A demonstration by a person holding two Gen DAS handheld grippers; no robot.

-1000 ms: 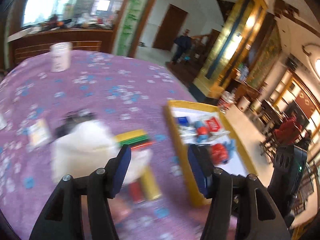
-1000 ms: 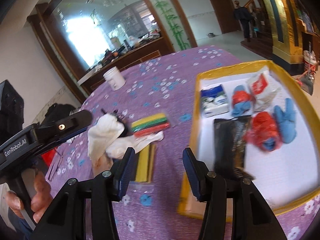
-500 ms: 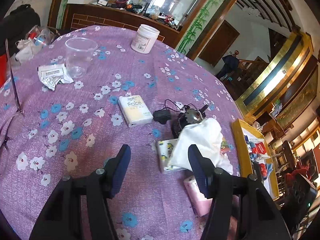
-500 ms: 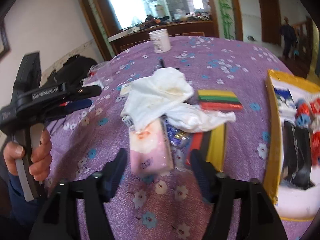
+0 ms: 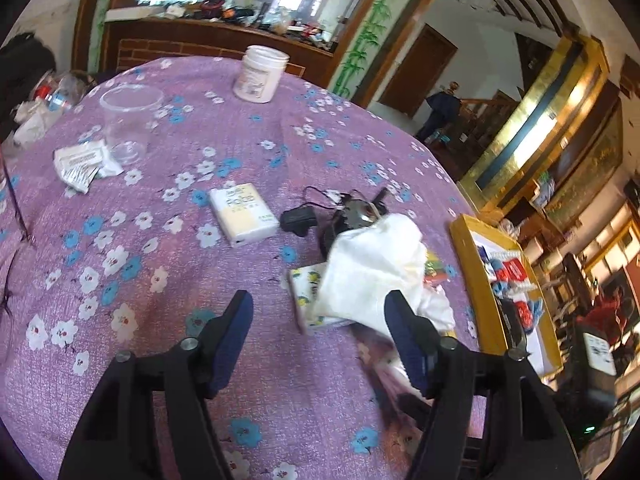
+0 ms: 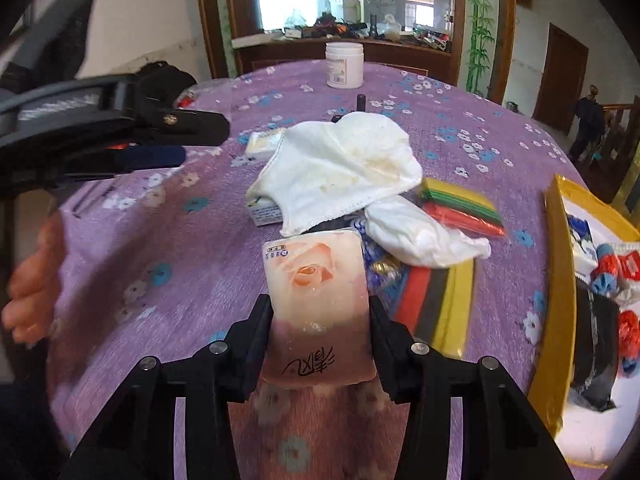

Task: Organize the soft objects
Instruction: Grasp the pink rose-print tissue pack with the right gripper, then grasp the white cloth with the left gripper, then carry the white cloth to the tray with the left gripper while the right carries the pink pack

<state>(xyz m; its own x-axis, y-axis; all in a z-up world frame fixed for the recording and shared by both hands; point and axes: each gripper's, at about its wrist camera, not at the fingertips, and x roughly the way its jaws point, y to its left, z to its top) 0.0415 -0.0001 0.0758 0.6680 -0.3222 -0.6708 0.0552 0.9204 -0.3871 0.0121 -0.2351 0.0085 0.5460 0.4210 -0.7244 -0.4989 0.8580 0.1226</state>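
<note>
My right gripper (image 6: 319, 308) is closing on a pink tissue pack (image 6: 316, 276) with a rose print, and both pads press its sides. Just beyond it a crumpled white cloth (image 6: 340, 168) lies over a lemon-print tissue pack (image 6: 264, 212). My left gripper (image 5: 318, 312) hovers over the purple tablecloth with its jaws opening and nothing between them. The lemon-print tissue pack (image 5: 306, 292) and the white cloth (image 5: 372, 272) lie just ahead of its right finger. A pale yellow tissue pack (image 5: 243, 214) lies farther out. The yellow tray (image 6: 558, 280) at the right holds small soft items.
Coloured strip packs (image 6: 460, 204) lie between the cloth and the tray. A black charger with its cable (image 5: 298, 220), a clear cup (image 5: 128, 120), a white jar (image 5: 260, 76) and sachets (image 5: 80, 164) stand farther back. A hand (image 6: 28, 292) holds the left gripper.
The right jaws have shut in on the pink tissue pack, which lay loose between them half a second ago. The left jaws stand wider apart. Both views swung from the tray toward the pile.
</note>
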